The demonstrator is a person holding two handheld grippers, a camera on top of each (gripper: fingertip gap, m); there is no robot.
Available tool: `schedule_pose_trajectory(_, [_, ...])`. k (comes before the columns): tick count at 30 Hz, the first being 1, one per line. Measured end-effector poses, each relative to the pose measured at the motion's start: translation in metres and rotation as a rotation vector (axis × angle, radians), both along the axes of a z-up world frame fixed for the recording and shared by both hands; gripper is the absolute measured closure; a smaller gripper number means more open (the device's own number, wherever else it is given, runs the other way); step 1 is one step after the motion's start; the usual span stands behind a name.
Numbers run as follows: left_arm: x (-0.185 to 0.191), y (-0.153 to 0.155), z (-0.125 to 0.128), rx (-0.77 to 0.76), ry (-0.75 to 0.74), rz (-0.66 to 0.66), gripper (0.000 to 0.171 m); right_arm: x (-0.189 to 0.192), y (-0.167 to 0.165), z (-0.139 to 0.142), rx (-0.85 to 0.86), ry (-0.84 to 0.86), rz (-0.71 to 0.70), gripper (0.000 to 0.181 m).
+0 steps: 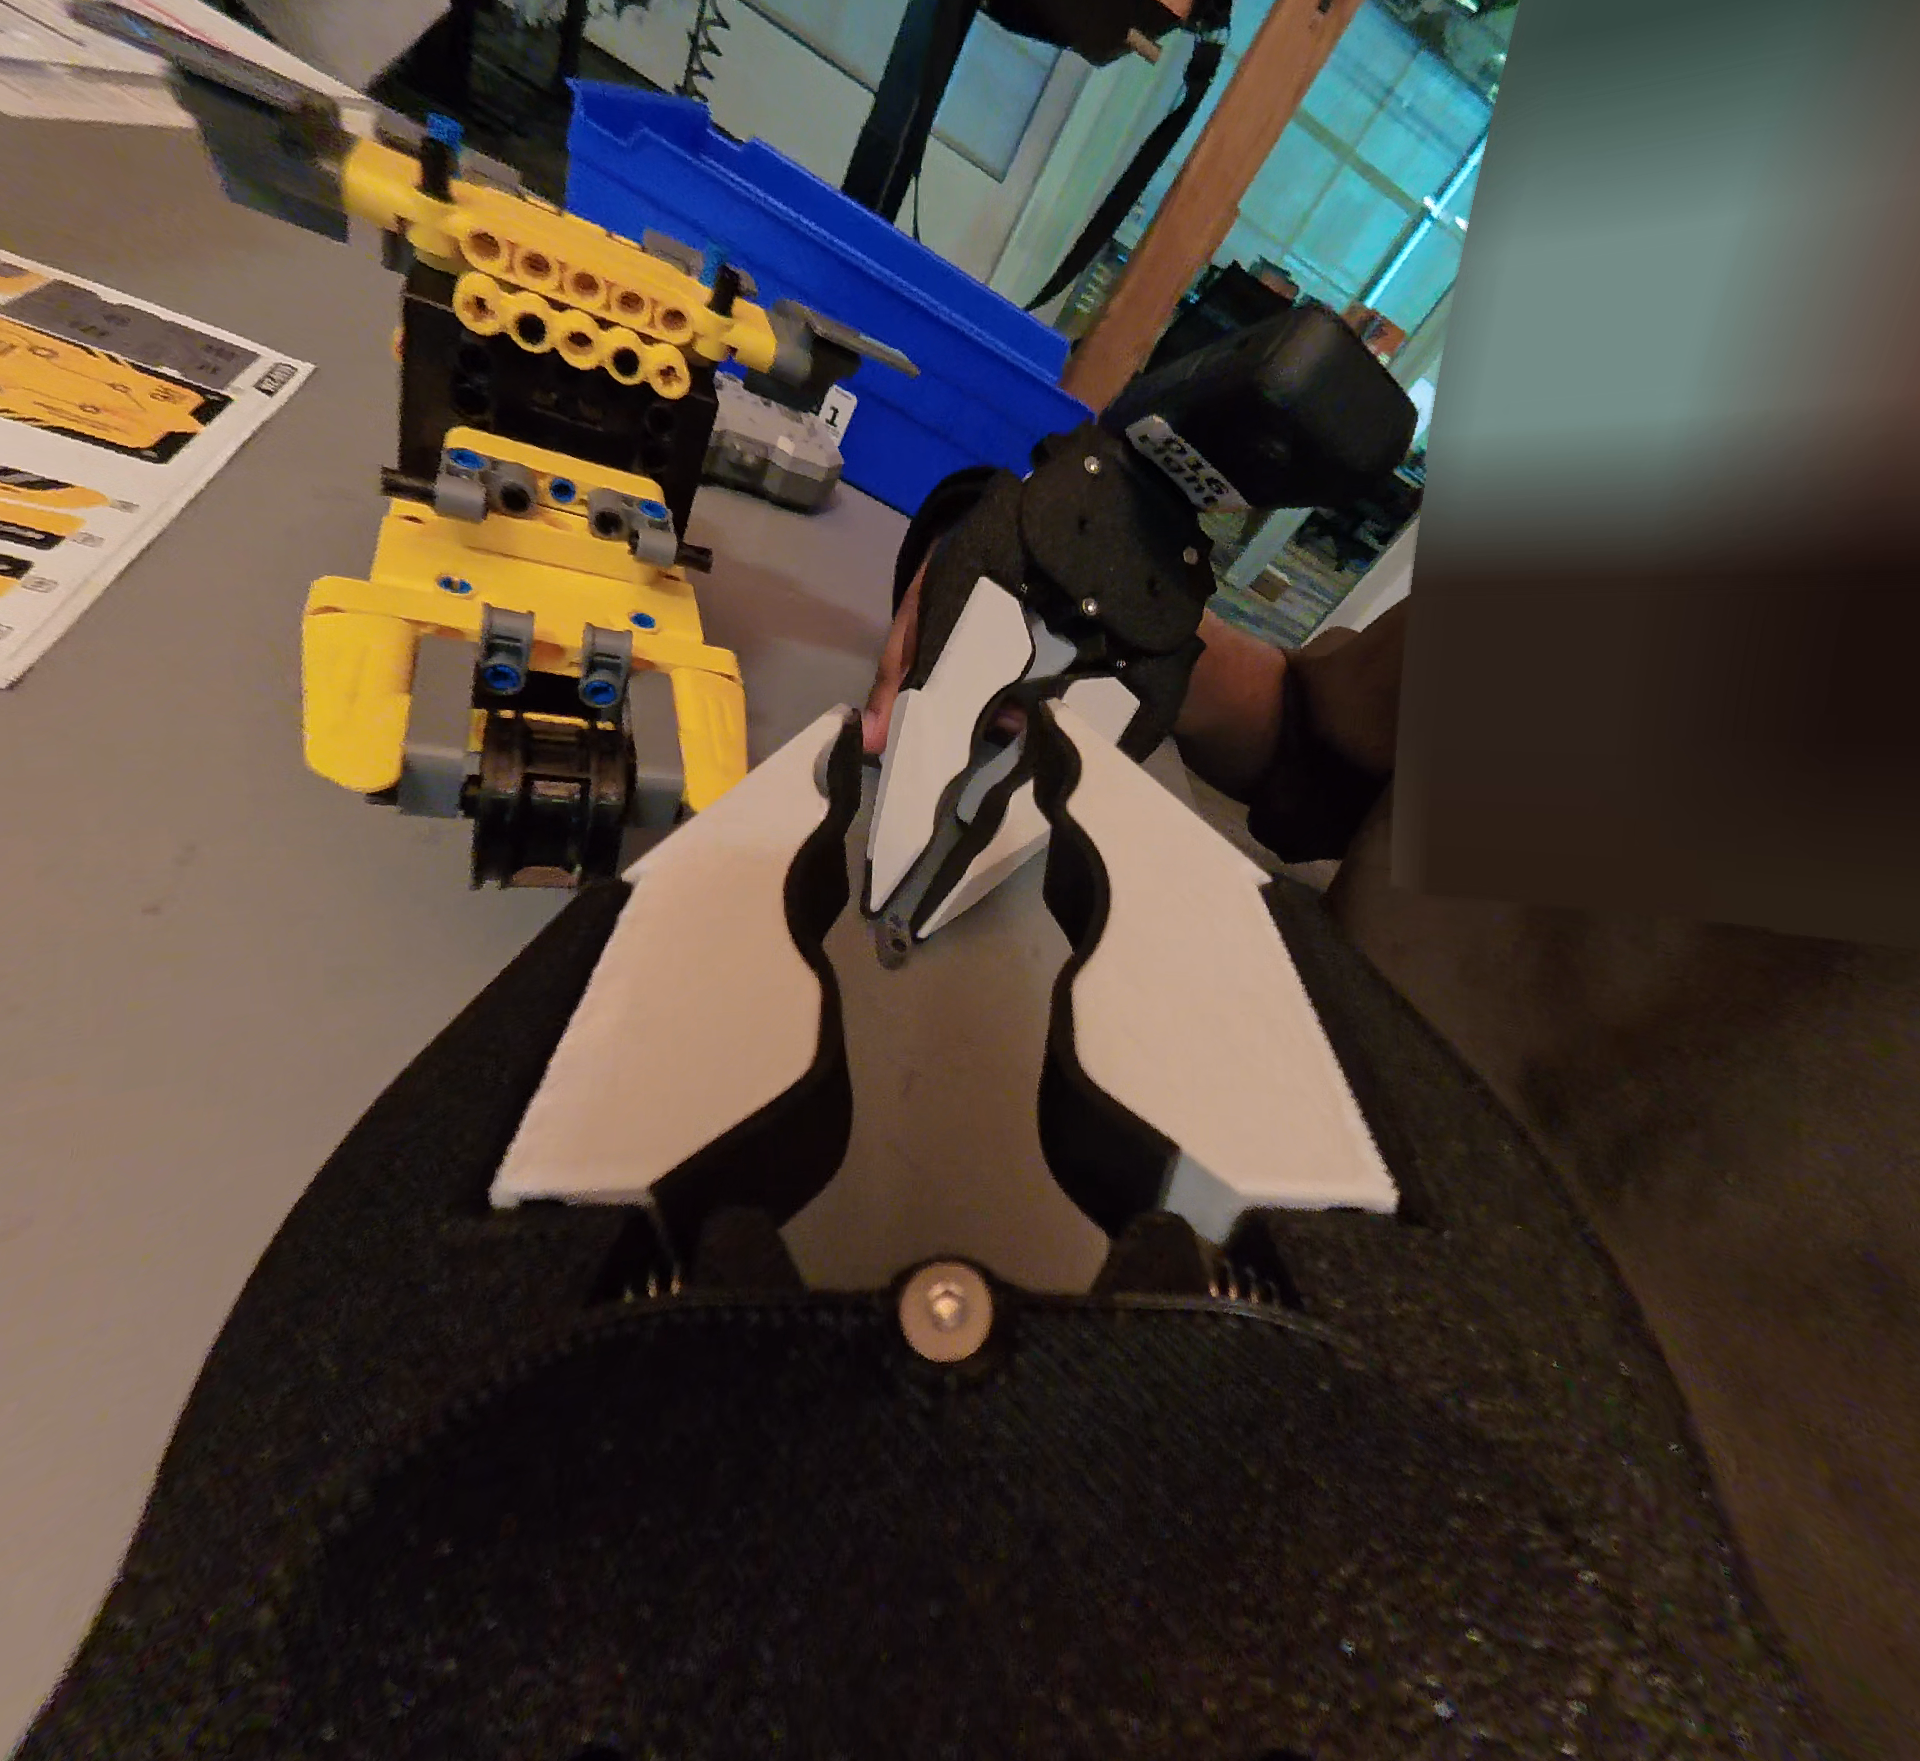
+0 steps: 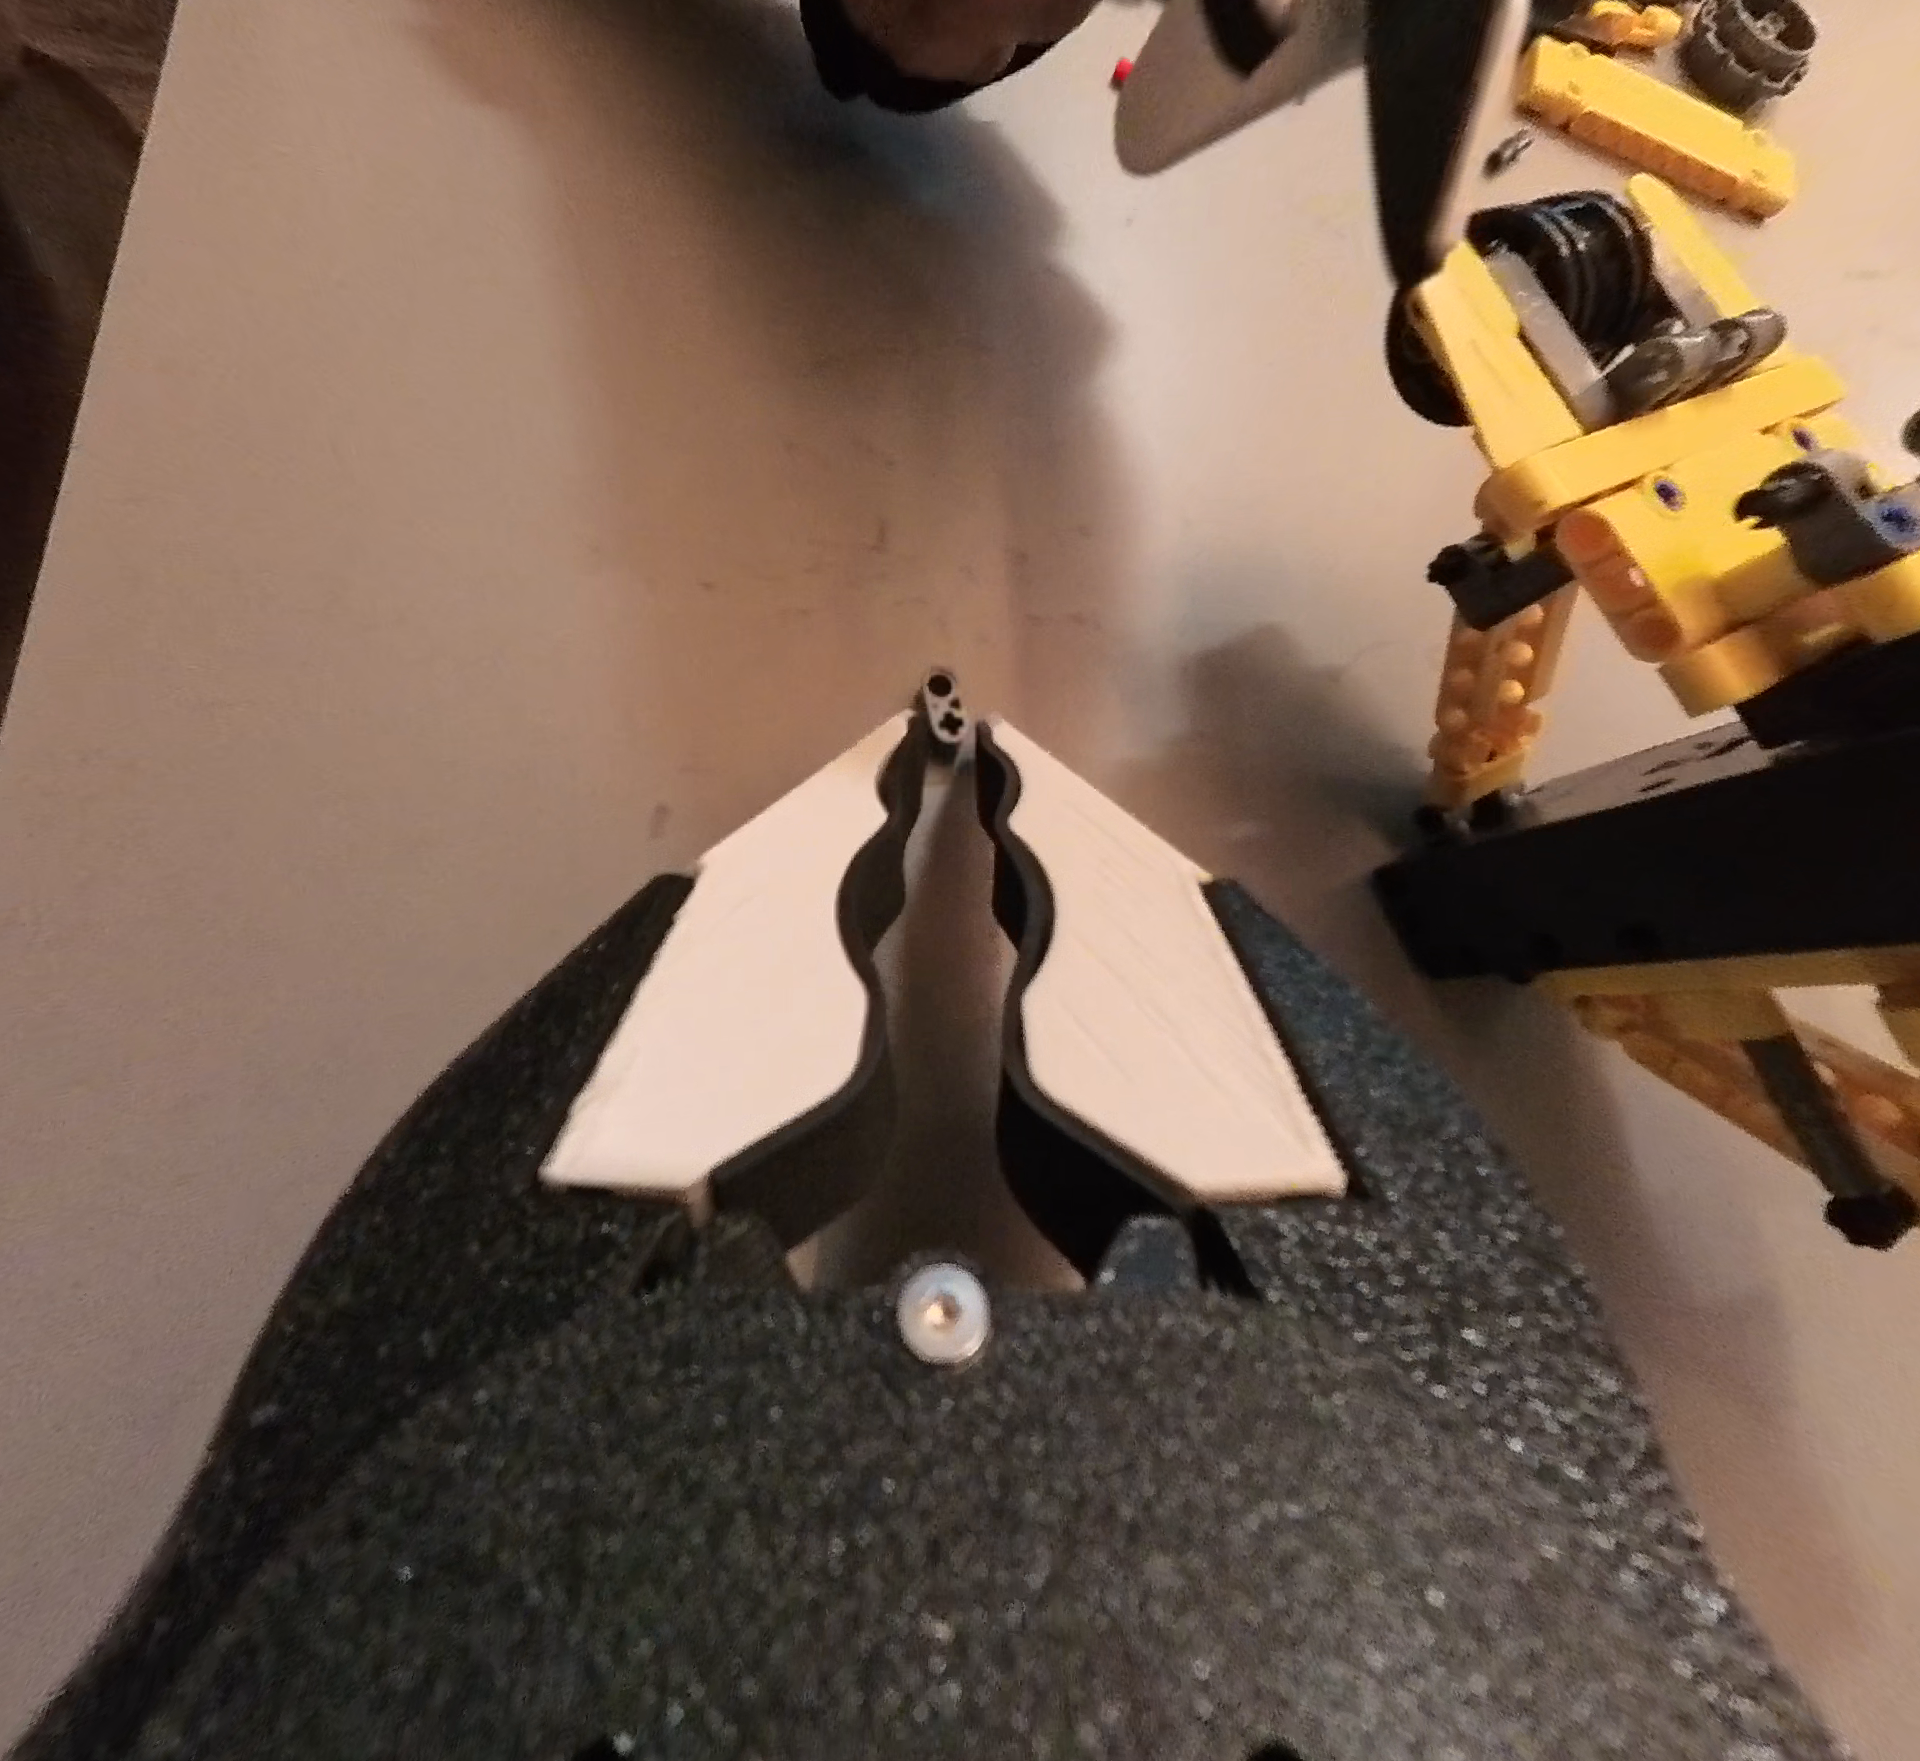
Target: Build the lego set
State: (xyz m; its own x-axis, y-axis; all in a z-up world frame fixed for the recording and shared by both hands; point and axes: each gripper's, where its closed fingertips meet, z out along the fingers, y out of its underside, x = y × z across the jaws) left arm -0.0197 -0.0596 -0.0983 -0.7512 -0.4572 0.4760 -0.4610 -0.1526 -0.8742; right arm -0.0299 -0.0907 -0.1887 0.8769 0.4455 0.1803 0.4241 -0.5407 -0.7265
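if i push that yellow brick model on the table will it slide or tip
The yellow brick model stands tall on a narrow black frame, so a high push probably tips it. Its thin struts look pinned, so they may flex or pop. It is probably light plastic.

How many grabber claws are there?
2. The left gripper is open, next to the yellow brick model. The right gripper faces it from close by, shut on a small dark grey beam. No others show.

Yellow brick model (image 2: 1662,506) cut off at right edge.
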Motion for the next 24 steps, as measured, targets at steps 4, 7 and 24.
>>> schedule_pose_trajectory(4, [0.003, 0.008, 0.004, -0.006, -0.019, 0.039, 0.143, 0.002, 0.000, 0.000, -0.005, 0.016, -0.012, 0.160])
schedule_pose_trajectory(7, [0.002, 0.010, 0.010, -0.014, -0.053, 0.051, 0.144, 0.003, 0.000, 0.006, 0.020, 0.052, -0.011, 0.157])
schedule_pose_trajectory(24, [-0.016, -0.015, 0.009, 0.079, -0.115, -0.060, 0.145, 0.001, -0.001, 0.044, 0.079, 0.462, 0.012, 0.150])
